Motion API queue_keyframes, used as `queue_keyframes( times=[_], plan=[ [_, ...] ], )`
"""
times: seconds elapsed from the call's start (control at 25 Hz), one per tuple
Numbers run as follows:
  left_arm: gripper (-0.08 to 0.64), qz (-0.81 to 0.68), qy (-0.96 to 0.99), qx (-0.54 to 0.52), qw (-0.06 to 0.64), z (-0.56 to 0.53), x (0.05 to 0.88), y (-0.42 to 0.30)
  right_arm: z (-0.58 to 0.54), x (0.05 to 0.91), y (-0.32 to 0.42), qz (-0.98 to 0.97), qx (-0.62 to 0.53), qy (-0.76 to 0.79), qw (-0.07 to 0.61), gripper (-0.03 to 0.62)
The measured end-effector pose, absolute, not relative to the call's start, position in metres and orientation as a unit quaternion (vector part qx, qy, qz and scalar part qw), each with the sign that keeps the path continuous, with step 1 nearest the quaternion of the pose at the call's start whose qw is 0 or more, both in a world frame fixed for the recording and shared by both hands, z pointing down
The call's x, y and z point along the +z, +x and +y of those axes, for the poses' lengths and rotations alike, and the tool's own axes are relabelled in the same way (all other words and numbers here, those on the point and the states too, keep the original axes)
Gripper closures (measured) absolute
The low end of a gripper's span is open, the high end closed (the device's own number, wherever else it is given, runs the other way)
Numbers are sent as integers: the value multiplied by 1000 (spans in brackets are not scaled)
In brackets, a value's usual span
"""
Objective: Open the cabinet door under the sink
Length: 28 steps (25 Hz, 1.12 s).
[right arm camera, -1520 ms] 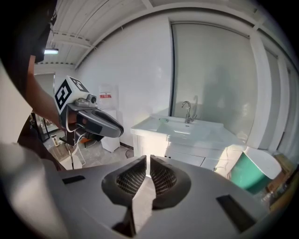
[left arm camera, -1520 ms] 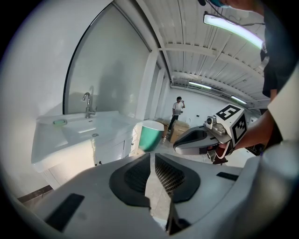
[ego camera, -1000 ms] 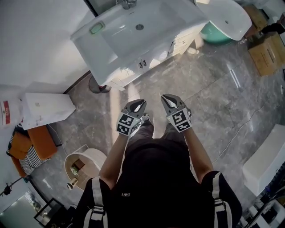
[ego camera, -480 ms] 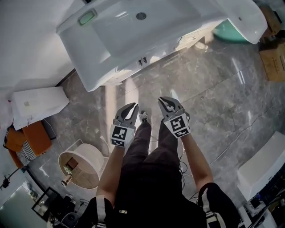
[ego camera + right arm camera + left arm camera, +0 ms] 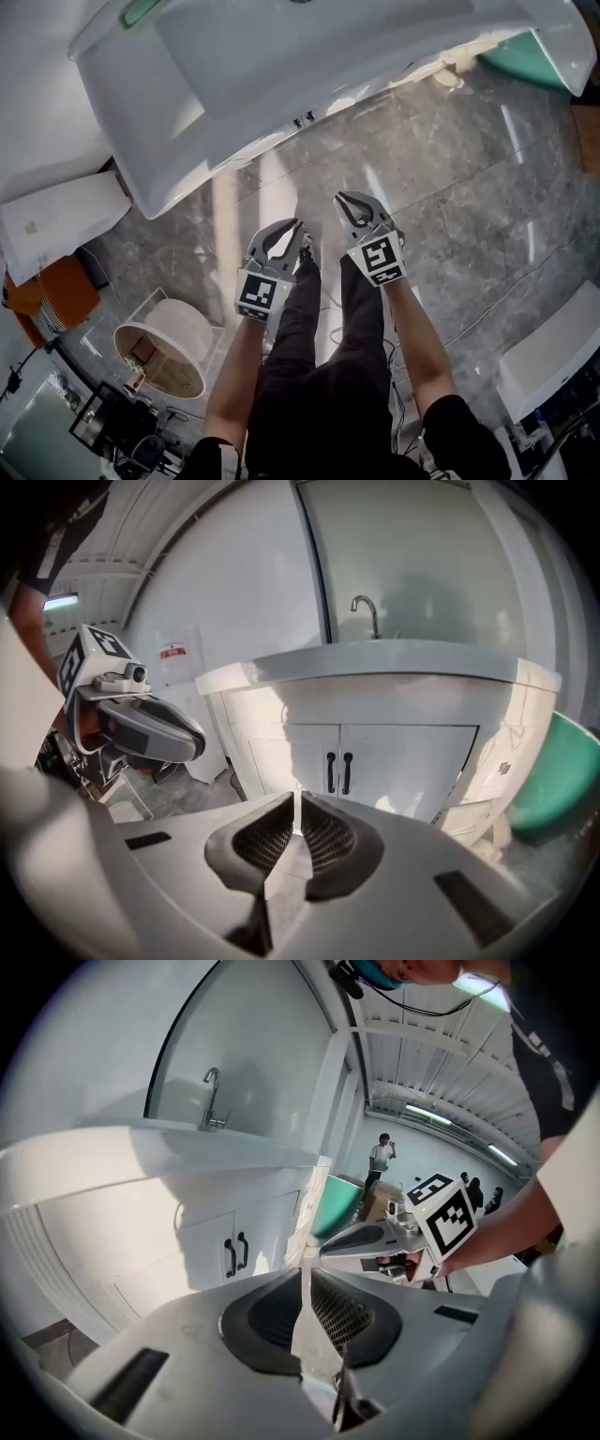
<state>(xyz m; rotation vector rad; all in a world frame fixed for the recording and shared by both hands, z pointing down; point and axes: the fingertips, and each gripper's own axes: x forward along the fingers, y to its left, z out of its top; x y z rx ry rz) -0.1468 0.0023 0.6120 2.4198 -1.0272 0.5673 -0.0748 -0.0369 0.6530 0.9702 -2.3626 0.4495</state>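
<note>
**Closing in on the doors under the sink**

The approach is judged to be the step in hand. The left gripper and the right gripper are held side by side above the floor, each with its jaws pressed together and nothing between them. One gripper should be lowered toward the far side, its jaws parted, and one handle taken squarely. The cabinet is seen under the white sink, well apart from both grippers. Its two white doors are shut, with black upright handles paired at the middle seam.
</note>
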Motion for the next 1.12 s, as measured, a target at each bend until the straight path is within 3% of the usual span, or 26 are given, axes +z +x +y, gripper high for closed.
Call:
queue_keyframes(
  times=[0.36,0.72,1.12],
  plan=[
    [522,-366,871,186,269,-6,648,-136,-121,719,-80,-863,199,390,251,508],
    [522,-369,869,196,265,-23,665,-156,-181,746,-106,-858,196,406,246,459],
    [522,-380,865,191,266,-42,673,-169,-211,758,-117,-845,178,426,271,449]
  ],
)
